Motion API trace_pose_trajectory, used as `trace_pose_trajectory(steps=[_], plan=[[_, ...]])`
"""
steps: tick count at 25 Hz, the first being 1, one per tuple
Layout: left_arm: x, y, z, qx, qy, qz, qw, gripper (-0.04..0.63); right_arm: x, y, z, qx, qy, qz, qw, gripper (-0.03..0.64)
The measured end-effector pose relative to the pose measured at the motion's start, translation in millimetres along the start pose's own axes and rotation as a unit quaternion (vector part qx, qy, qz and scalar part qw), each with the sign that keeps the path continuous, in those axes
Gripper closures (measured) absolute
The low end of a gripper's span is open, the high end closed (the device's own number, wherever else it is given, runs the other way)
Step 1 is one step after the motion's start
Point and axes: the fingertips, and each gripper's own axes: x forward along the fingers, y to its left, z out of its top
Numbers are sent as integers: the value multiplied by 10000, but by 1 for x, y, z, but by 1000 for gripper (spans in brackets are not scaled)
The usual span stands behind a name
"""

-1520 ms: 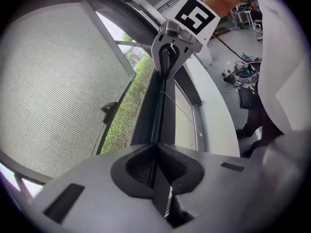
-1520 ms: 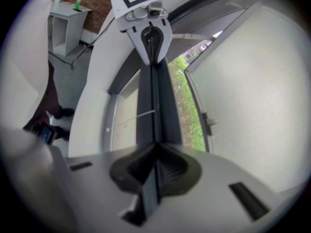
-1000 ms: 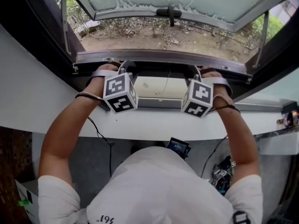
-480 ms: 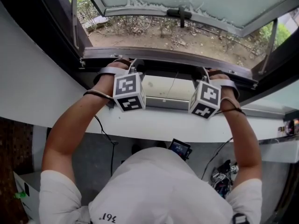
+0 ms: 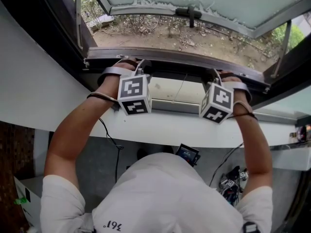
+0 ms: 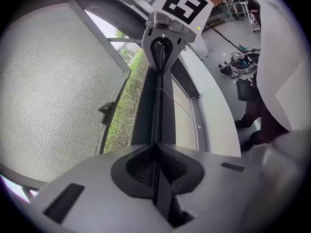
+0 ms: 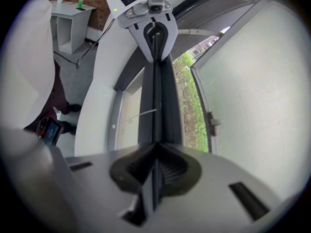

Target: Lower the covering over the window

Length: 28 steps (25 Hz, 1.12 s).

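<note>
Grip stage, I'd say: left hand-held gripper (image 6: 156,148) and right hand-held gripper (image 7: 155,147) each pinch nearly shut on the slim dark bar (image 6: 157,103), seemingly the covering's rail, along the dark window frame's (image 5: 181,59) lower edge. Next calls for an even two-handed pull.

In the head view the window handle (image 5: 191,12), left gripper (image 5: 139,68), right gripper (image 5: 215,76) and the dark rail (image 6: 156,106) they clamp sit slightly further toward 3 o'clock.

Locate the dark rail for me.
Head view, centre: the dark rail spans the window opening above the white sill, left gripper clamped on its left half, right gripper on its right.
</note>
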Motion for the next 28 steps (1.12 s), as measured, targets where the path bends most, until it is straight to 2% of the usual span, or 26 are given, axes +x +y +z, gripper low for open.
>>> trace_pose_trajectory(steps=[6, 10, 22, 28], plan=[[0, -1, 0, 109, 22, 1, 9999, 552, 0, 1, 0, -58, 56, 53, 10000, 580], [-5, 5, 3, 70, -89, 36, 9999, 554, -6, -5, 1, -133, -118, -151, 9997, 580], [0, -1, 2, -238, 79, -275, 9993, 555, 0, 2, -2, 138, 337, 471, 9982, 580], [2, -3, 0, -251, 139, -288, 9992, 558, 2, 4, -1, 35, 473, 342, 9983, 580]])
